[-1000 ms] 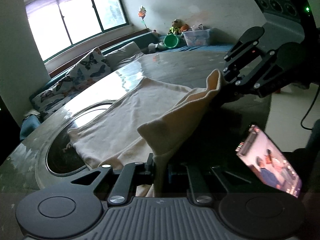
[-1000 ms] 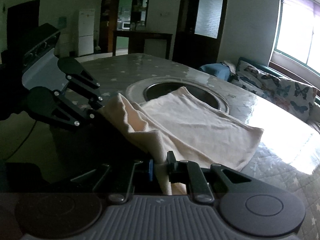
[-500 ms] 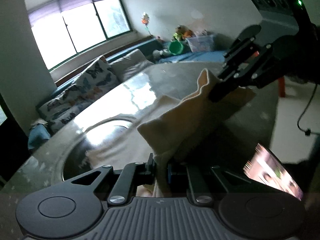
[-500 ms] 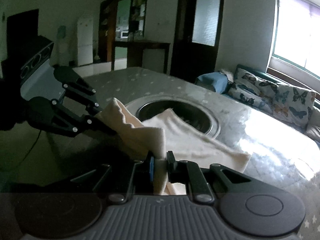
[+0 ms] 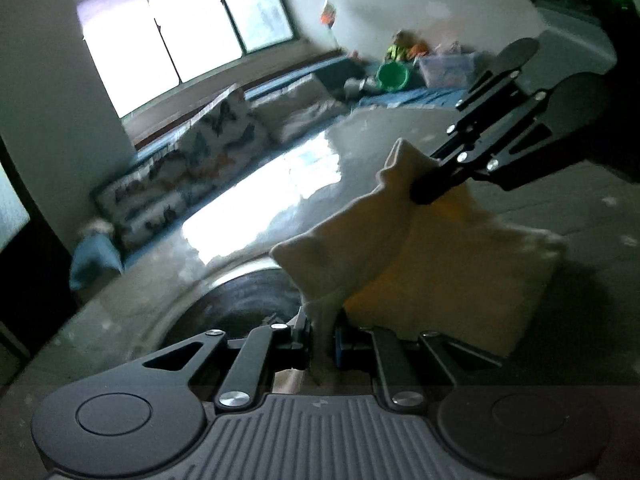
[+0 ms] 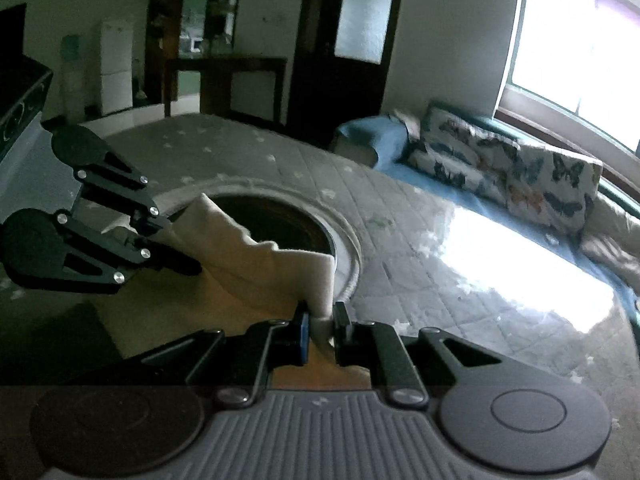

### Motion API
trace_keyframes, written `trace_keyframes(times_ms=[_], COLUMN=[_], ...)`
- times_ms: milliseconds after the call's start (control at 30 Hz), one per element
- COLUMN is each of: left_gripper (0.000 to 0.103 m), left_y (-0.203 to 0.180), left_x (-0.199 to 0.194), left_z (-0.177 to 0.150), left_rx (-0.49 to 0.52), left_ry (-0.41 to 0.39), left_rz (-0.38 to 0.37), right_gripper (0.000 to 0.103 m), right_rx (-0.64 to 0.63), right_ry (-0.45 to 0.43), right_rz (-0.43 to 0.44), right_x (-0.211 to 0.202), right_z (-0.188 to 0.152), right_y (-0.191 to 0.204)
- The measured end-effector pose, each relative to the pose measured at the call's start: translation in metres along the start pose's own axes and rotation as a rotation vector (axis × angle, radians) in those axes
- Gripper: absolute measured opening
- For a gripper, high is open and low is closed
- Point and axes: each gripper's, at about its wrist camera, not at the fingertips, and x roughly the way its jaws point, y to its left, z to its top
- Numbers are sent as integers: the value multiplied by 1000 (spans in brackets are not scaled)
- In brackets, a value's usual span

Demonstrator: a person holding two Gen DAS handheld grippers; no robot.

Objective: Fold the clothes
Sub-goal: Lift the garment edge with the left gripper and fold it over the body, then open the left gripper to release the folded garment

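A cream garment (image 5: 360,240) hangs stretched between my two grippers above the round grey table (image 5: 592,216). My left gripper (image 5: 322,338) is shut on one corner of the cloth. My right gripper (image 6: 320,330) is shut on the other corner (image 6: 280,268). In the left wrist view the right gripper (image 5: 420,184) shows at the upper right, pinching the cloth. In the right wrist view the left gripper (image 6: 188,252) shows at the left, pinching it too. The cloth's lower part folds down onto the table under the grippers.
A dark round recess (image 6: 280,224) sits in the middle of the quilted table (image 6: 440,280). A bench with butterfly cushions (image 6: 520,184) runs under the window beyond the table. A green bowl and a plastic box (image 5: 444,70) stand far off.
Both grippers have lifted the held edge and carried it forward over the rest of the garment. The flat spread part is now covered by the raised fold, and the recess shows bare.
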Motion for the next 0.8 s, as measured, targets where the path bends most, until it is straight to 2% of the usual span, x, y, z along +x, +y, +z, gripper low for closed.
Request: trace_keyframes(times_ms=[233, 267, 300, 367, 500, 600, 800], left_gripper=[15, 19, 23, 41, 43, 44, 44], left_y=[24, 28, 31, 36, 49, 55, 58], left_x=[39, 43, 45, 49, 47, 40, 17], left_z=[-3, -4, -5, -6, -10, -15, -29], left_rx=[-122, -138, -153, -179, -226, -248, -300], left_ry=[40, 45, 51, 58, 68, 69, 68], left_rz=[11, 11, 22, 52, 80, 105, 159], right_gripper=[12, 13, 19, 25, 27, 27, 27], right_rx=[53, 59, 66, 80, 157, 266, 332], right_ry=[34, 35, 31, 25, 5, -31, -11], right_rz=[-45, -48, -56, -79, -87, -70, -69], right_x=[46, 50, 52, 54, 47, 27, 4], right_z=[-18, -20, -22, -27, -34, -42, -67], right_y=[-7, -7, -8, -9, -23, -42, -57])
